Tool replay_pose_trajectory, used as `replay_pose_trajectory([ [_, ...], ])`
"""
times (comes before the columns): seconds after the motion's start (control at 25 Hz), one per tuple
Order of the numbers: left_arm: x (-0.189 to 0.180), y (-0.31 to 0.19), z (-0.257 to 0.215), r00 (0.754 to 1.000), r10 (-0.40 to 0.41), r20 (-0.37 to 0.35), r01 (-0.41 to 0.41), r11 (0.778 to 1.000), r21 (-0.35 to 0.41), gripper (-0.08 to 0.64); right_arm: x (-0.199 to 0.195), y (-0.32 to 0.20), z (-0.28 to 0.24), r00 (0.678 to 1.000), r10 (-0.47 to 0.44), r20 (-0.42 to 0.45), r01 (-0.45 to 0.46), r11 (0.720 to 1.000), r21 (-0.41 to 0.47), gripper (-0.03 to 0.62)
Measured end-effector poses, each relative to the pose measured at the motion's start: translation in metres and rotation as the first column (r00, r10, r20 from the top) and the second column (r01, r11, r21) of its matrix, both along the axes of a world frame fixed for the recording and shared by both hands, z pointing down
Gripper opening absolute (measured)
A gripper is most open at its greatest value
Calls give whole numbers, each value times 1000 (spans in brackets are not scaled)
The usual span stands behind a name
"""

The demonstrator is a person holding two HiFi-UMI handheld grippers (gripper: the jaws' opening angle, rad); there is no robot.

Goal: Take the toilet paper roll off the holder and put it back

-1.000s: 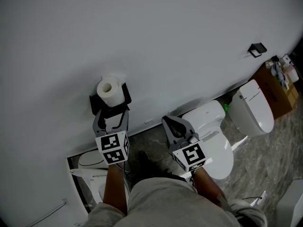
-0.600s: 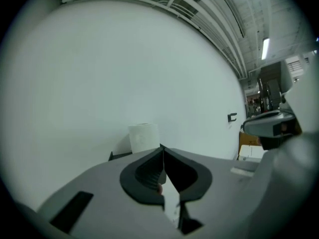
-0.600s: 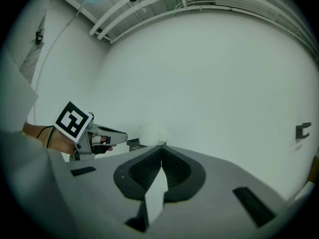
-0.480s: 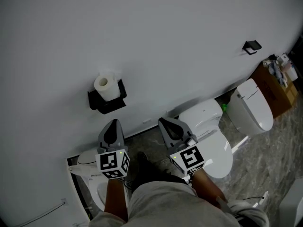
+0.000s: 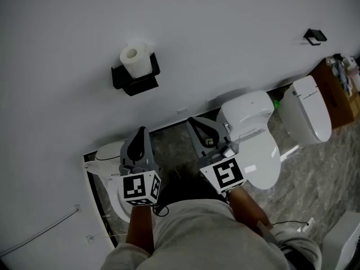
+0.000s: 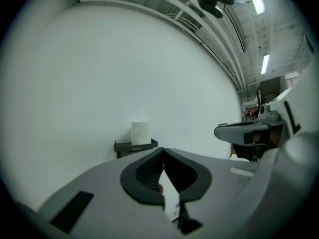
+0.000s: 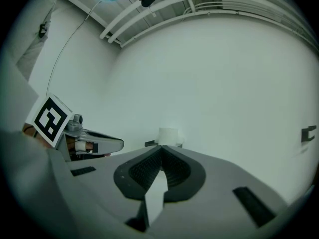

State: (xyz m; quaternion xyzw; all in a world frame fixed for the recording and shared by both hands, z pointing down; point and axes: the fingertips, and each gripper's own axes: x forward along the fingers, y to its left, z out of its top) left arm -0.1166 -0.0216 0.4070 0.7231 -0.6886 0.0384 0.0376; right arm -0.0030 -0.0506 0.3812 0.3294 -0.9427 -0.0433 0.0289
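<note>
The toilet paper roll [image 5: 136, 61] stands on end on the black holder [image 5: 135, 83] on the wall, well ahead of both grippers, which are closed and empty; the left gripper [image 5: 143, 131] is nearer than the right gripper [image 5: 192, 121].

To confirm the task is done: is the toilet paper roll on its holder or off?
On. The toilet paper roll stands upright on the black wall holder.

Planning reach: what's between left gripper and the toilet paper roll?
Nothing solid. Left gripper view: the left gripper, shut and empty, faces the toilet paper roll on its black holder across open space. Head view: only white wall between.
</note>
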Motion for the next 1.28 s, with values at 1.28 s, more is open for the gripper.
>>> replay_pose_trajectory([
  [1.28,-103,131,-55,998,25,-62,-13,981,193,9,-74,113,-56,991,130,-43,-122,981,148,5],
])
